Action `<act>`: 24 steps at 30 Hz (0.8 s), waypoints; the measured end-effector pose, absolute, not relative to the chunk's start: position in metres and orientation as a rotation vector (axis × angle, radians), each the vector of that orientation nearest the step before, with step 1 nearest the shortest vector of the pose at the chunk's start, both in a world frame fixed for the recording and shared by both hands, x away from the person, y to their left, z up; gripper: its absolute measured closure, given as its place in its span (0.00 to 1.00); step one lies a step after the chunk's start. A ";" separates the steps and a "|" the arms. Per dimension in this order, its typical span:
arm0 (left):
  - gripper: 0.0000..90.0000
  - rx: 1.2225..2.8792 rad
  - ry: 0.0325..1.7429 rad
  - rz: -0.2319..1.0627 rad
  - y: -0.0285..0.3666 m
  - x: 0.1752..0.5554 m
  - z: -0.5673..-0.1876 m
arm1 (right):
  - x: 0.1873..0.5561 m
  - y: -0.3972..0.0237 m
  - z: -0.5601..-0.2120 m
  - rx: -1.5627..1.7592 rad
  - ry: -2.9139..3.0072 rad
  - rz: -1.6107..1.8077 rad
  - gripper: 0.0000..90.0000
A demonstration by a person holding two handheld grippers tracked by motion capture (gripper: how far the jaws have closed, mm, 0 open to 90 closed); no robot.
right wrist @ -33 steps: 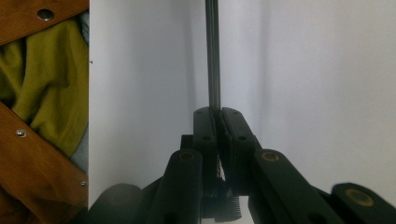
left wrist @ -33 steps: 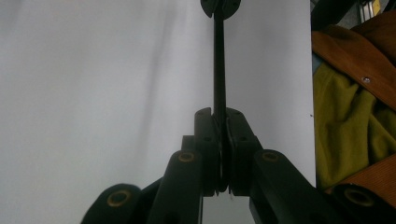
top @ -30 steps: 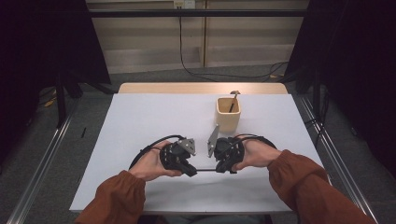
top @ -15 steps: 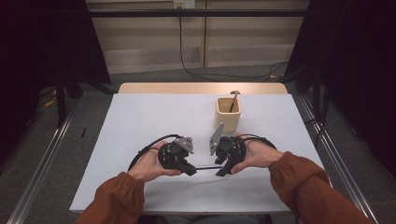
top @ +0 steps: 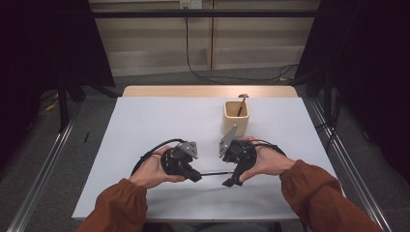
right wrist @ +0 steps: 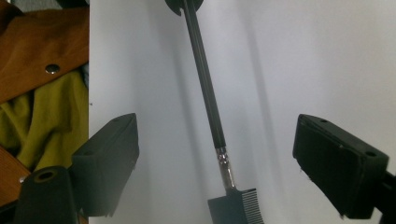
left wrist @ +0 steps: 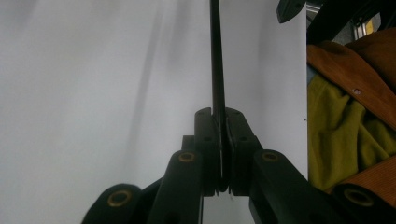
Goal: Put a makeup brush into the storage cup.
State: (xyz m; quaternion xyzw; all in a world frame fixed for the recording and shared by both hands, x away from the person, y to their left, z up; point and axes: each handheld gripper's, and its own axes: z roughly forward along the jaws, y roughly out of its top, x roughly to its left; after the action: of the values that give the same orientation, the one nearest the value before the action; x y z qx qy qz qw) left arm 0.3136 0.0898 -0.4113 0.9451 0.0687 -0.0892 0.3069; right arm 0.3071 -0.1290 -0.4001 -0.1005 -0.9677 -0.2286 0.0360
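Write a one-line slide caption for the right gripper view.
Right gripper, jaws just opened wide, frames a slim black comb-tipped brush lying on the white table.

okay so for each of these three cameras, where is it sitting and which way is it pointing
High view: above the person's side, facing forward and down on the table; both forearms, left gripper, right gripper.
Left gripper view: on that gripper, along shut jaws clamping the brush; a sleeve at right.
Right gripper view: along open jaws, just opened, brush loose between.
Shared: the brush and table.
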 end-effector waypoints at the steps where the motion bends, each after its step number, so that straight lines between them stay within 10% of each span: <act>1: 0.95 2.496 0.181 -0.233 0.090 0.314 -0.411 | 0.307 -0.130 -0.400 -0.311 -2.967 -0.718 0.13; 24: 0.95 2.437 0.275 -0.200 0.122 0.311 -0.415 | 0.300 -0.171 -0.395 -0.457 -2.957 -0.934 0.05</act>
State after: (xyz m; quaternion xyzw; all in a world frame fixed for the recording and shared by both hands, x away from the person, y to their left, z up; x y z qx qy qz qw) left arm 0.3111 0.1217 -0.4153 0.9335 0.1055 -0.0765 0.3340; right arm 0.3004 -0.1710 -0.3951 -0.1458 -0.9434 -0.2980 0.0035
